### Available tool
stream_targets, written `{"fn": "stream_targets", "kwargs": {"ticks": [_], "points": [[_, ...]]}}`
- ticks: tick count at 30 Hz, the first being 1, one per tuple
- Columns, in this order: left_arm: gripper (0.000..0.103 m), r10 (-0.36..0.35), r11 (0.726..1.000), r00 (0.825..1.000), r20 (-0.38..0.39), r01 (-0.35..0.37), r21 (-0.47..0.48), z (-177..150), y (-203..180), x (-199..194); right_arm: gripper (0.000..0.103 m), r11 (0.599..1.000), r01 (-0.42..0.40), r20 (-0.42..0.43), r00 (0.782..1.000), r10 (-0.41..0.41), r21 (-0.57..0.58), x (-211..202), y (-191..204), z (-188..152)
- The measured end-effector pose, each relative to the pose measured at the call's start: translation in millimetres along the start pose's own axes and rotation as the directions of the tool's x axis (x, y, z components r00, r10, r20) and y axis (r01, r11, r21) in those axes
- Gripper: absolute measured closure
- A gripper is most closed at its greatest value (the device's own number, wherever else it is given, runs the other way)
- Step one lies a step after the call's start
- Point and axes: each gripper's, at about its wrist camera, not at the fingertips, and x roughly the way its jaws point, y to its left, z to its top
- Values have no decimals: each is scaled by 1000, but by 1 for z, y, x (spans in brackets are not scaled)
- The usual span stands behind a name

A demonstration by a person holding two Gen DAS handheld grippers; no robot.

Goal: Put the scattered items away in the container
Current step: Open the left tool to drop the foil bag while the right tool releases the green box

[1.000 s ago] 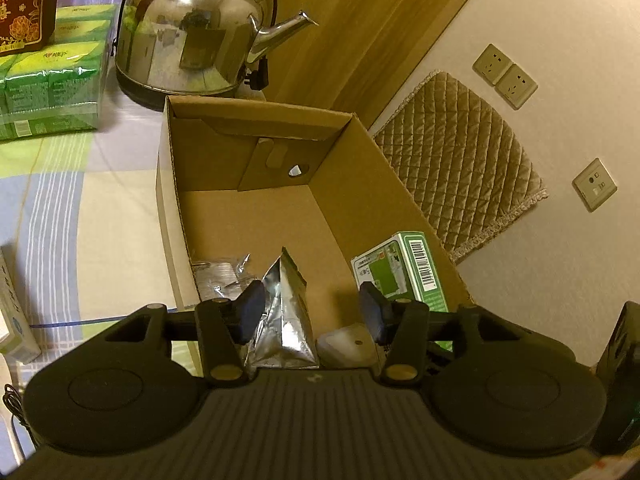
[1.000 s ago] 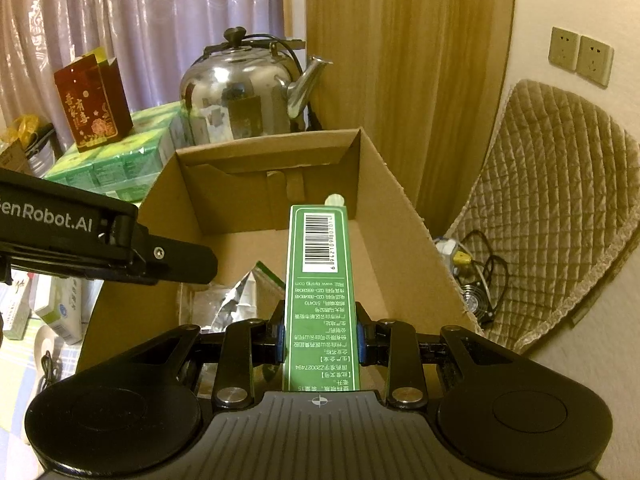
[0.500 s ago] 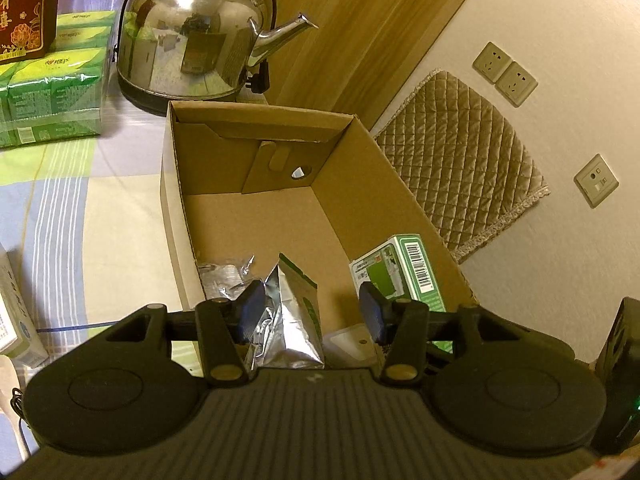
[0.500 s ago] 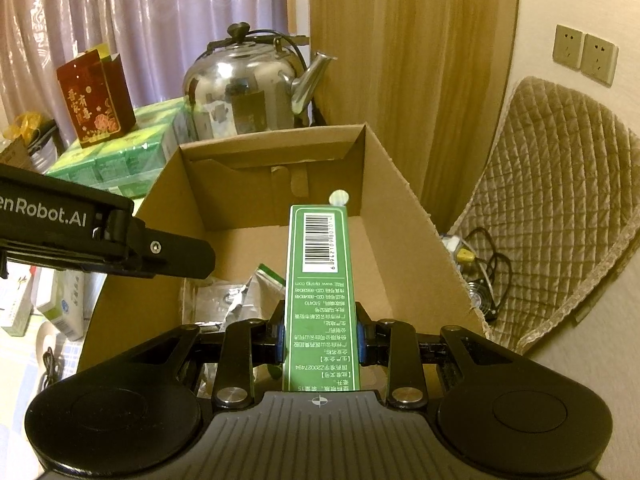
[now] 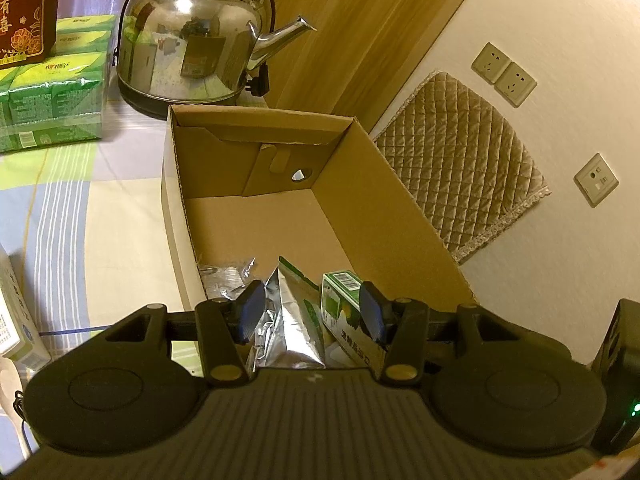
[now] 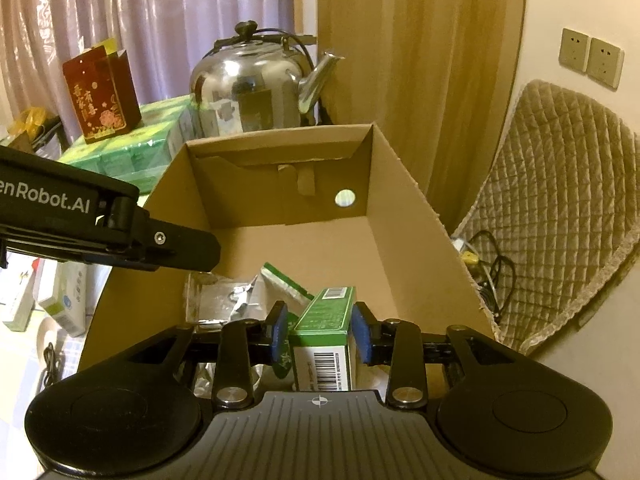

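An open cardboard box [image 5: 260,114] [image 6: 280,136] stands on the table with several items at its near end. A silver foil pouch [image 5: 292,320] [image 6: 240,300] stands there beside a crumpled clear bag [image 5: 224,280]. A green carton [image 5: 344,308] [image 6: 328,316] with barcodes lies tilted against the pouch. My right gripper [image 6: 320,334] is open just above the carton, with its pads either side and small gaps to it. My left gripper [image 5: 310,312] hangs open over the pouch and carton, holding nothing; its black body [image 6: 120,232] reaches in from the left.
A steel kettle [image 5: 192,40] [image 6: 248,92] stands behind the box. Green tissue packs [image 5: 52,92] and a red gift bag [image 6: 102,92] sit at back left. White cartons [image 6: 60,300] lie left of the box. A quilted cushion [image 5: 460,168] and cables [image 6: 488,272] are on the right.
The right gripper has opened and let go of the green carton, which dropped from upright between the pads to lying tilted inside the box. The left gripper has drawn back slightly.
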Motion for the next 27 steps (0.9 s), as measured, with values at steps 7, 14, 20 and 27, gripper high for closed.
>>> {"fn": "stream_targets", "kwargs": {"ticks": [7,14,20,27], "points": [[57,0,1000,1000,25,0,-1,2,0,-6,45,1000,6,40,999,-7,30,-6,-5,3],[57,9,1000,999,53,-9,-3,5,5,-15,44,998,24,80,996,-28,52,-12,-9,6],[57,24,1000,997,76,-24,-2,7,11,-26,43,999,18,112,993,-23,47,-17,-4,10],[56,80,997,990,117,-81,7,7,24,-45,40,1000,-10,141,990,6,28,-19,10,15]]}}
